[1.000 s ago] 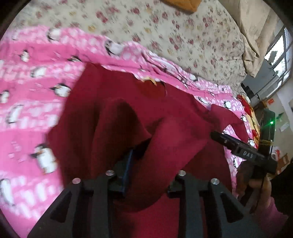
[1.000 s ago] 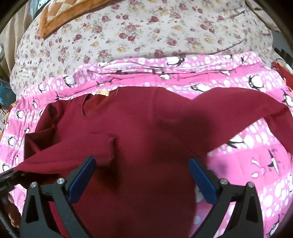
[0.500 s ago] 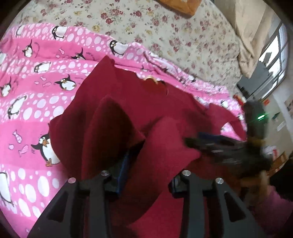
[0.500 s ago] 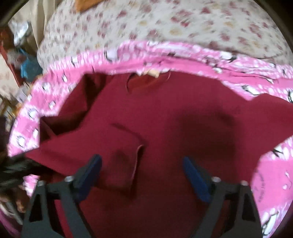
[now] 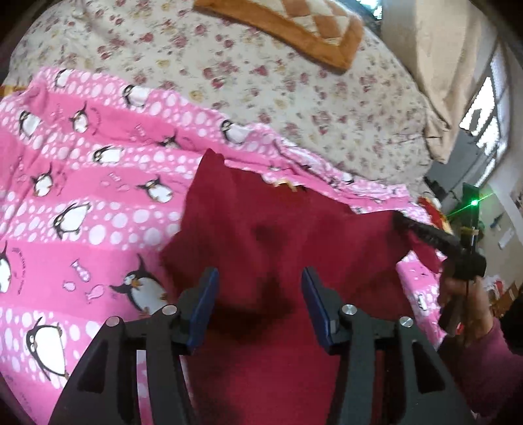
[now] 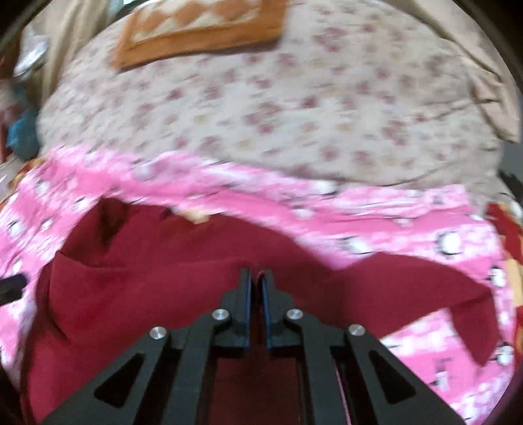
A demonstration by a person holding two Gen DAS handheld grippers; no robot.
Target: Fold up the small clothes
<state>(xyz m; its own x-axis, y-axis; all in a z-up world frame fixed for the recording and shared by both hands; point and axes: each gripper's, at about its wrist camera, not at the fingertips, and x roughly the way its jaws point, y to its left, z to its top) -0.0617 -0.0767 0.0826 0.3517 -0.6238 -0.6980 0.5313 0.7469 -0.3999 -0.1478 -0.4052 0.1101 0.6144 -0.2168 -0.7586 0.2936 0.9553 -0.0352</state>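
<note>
A dark red long-sleeved top (image 5: pixel 278 225) lies on a pink penguin blanket (image 5: pixel 81 202). My left gripper (image 5: pixel 258 278) is open above the top, nothing between its blue pads. My right gripper (image 6: pixel 256 278) is shut on a fold of the red top (image 6: pixel 163 287), pinching the cloth between its blue pads. In the left wrist view the right gripper (image 5: pixel 402 222) shows at the right edge, holding the red cloth pulled taut. The right wrist view is blurred by motion.
A floral bedspread (image 5: pixel 261 85) covers the bed beyond the pink blanket (image 6: pixel 392 222). An orange patterned pillow (image 5: pixel 294 29) lies at the far side. A window and clutter show at the right edge of the left wrist view.
My left gripper has let go of the red cloth and opened. My right gripper has closed on a fold of the top and lifted it; the top now lies flatter.
</note>
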